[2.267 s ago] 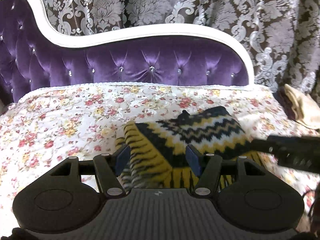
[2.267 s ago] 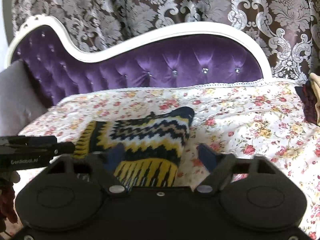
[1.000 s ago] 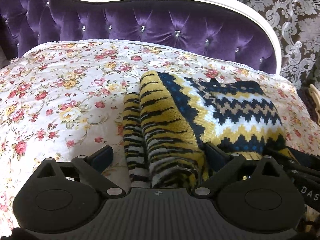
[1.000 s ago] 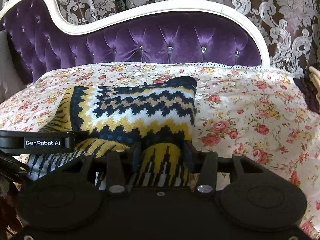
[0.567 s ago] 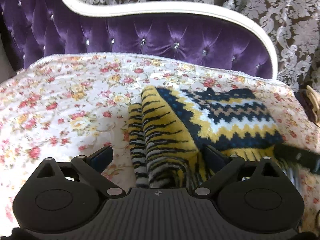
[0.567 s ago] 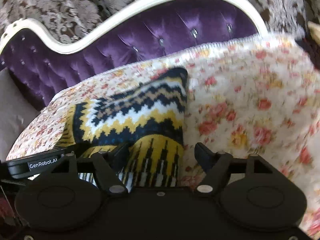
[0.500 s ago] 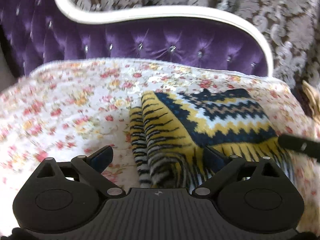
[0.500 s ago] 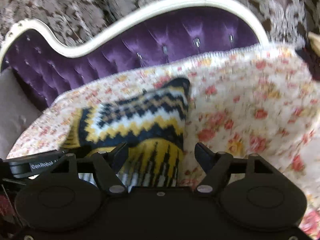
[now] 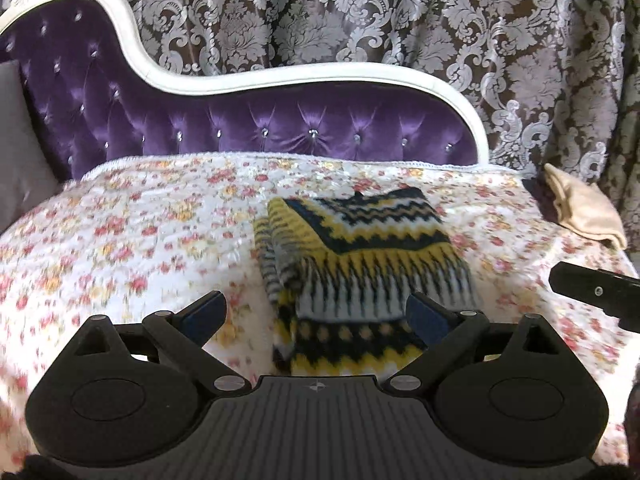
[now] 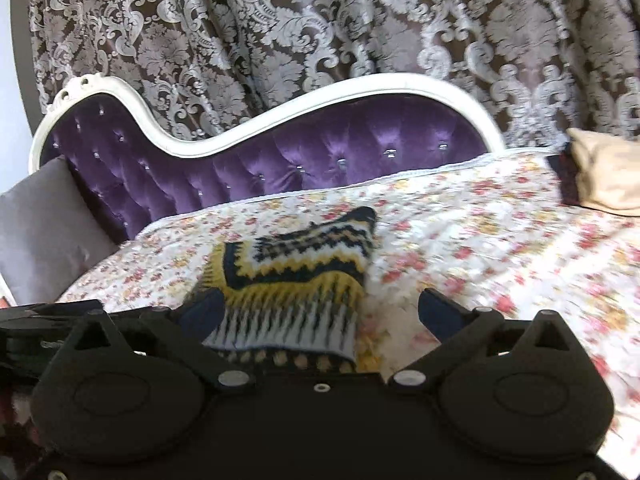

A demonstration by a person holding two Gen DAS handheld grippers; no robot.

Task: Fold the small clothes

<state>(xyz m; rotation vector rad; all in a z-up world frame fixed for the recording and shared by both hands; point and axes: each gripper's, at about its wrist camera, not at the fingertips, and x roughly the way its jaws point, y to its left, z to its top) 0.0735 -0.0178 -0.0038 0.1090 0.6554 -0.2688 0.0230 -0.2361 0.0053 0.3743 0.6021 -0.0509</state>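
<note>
Both hand-held grippers have pulled back from the yellow, navy and white zigzag-knit garment (image 9: 362, 256), which a second ago sat between their fingers and now lies folded on the floral bedspread (image 9: 132, 232), released. From the left gripper (image 9: 318, 314), fingers spread wide and holding nothing, the knit sits just ahead and slightly right of centre, its near hem reaching toward the gap between the blue-padded fingertips (image 9: 204, 314) without touching either. A doubled, striped fold runs along the garment's left edge; its far edge ends in a dark navy band, short of the purple tufted velvet headboard with white carved frame (image 9: 280, 128). Off to this gripper's left, a broad stretch of flowered cover lies bare as far as a grey cushion (image 9: 20, 148). To its right, the black tip of the right gripper (image 9: 596, 292) juts in, apart from the knit.

Seen along the right gripper (image 10: 318, 310), whose fingers likewise stand well apart and empty, the folded piece (image 10: 296, 280) lies ahead and left of centre, its right edge straight. Open bedspread (image 10: 500, 248) extends from there to the gripper's right, up to a beige folded cloth (image 10: 604, 172) resting on a dark item at the far right edge of the bed. Brown curtains with a silver damask pattern (image 10: 320, 24) hang behind the headboard. Motion blur softens the cover's near edge in both views.
</note>
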